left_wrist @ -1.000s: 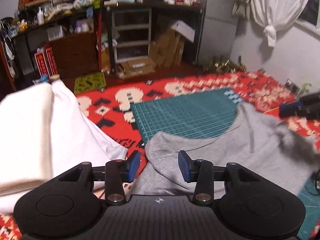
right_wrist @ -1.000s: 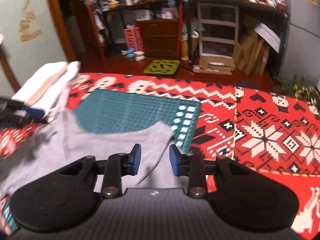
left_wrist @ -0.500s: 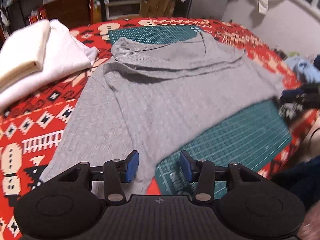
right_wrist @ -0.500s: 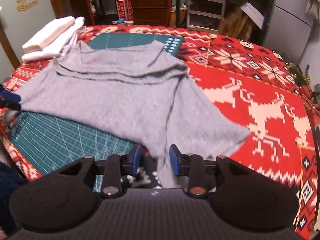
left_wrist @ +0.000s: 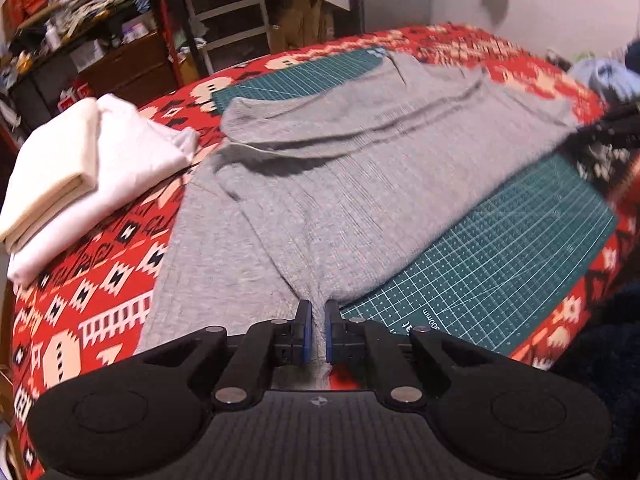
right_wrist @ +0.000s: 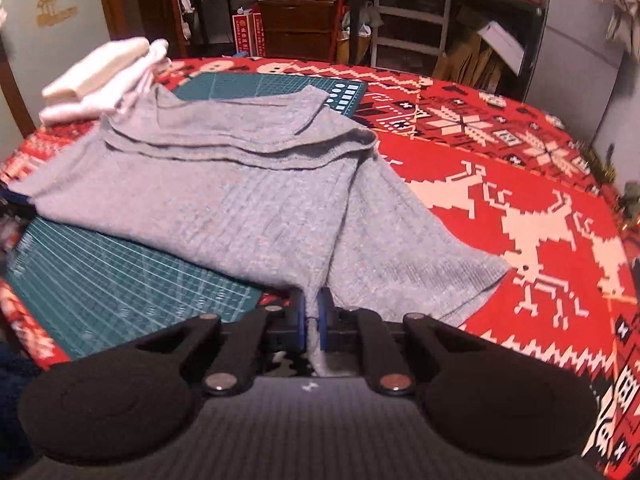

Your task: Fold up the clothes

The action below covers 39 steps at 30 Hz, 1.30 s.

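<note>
At the near edge of the table [right_wrist: 520, 184], both of your tools have just gone from spread wide to pinched: the left tool [left_wrist: 316, 330] now clamps the near corner of the grey sweater [left_wrist: 340, 184], and the right tool [right_wrist: 313, 326] clamps the opposite near corner. Half a second ago neither held cloth. The sweater lies spread across the green cutting mat [left_wrist: 500, 248] and red patterned cloth [right_wrist: 500, 152], its far part bunched in ridges, beside the folded white stack [left_wrist: 68, 168]. With both corners secured, you look ready to lift and carry the hem forward for the first fold.
</note>
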Tool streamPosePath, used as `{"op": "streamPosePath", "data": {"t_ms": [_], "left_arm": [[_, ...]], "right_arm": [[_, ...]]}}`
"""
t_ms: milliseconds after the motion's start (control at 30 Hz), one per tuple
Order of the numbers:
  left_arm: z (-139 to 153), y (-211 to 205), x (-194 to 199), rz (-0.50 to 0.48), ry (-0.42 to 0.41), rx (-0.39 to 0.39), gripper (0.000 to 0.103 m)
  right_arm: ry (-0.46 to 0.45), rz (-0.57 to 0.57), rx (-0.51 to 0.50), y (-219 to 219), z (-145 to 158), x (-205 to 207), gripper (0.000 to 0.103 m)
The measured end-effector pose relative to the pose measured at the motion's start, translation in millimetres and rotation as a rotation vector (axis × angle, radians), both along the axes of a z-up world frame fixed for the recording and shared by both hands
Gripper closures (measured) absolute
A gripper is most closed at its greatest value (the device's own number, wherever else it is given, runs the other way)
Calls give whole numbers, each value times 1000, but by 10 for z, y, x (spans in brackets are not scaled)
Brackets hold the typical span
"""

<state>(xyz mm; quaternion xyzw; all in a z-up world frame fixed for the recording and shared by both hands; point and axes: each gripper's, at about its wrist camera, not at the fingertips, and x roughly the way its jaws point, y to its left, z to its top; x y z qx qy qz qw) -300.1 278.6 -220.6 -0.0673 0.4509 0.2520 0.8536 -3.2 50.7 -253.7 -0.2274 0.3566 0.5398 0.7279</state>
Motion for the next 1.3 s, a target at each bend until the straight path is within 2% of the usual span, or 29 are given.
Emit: {"op": "streamPosePath", "data": {"t_ms": [133,233,367,533,633,700,733,767,800,867,967,1067,1133,1200,1267,1300], "left_arm": [[236,-26,-195,28,-42,-25,96],[335,-129,-321,12,-42,-55,96],[282,-321,-426,-34,9,-92,96],[61,-419,-512,-8,34,-154,96],[21,-426,-525,8,36,-172,90],[73,-426,-568,1,27,-171,78],[114,-413,-606,1,16,-171,74],[160,-393,-654,5,3,-171,66],[211,-369,-706,14,-14,-170,63],[298,-276,-827,45,-47,-165,60],[346,-42,-971,132,-72,-134,55],[263,274,-1045,249,-86,-140,55],[182,468,-1075,327,-98,-163,53],[103,560,-1066,348,-109,-201,48],[36,600,-1021,358,-104,-212,48],[8,606,-998,359,-99,-213,48]], "right_arm": [[6,24,3,-161,199,-11,96],[27,63,-12,-316,338,-52,96],[53,99,-67,-541,404,-138,96],[102,94,-118,-785,305,-226,96],[120,76,-112,-853,254,-232,93],[140,66,-93,-860,251,-192,85],[146,63,-77,-873,285,-166,76],[152,59,-60,-888,322,-140,74],[152,52,-44,-903,358,-107,74],[158,15,-20,-945,430,-12,73],[144,-65,21,-1020,500,181,67],[87,-145,21,-1042,465,398,63],[81,-192,6,-1027,373,529,63],[89,-214,-2,-1001,281,618,63],[95,-224,-10,-955,195,664,61],[89,-225,-11,-938,167,670,58]]}}
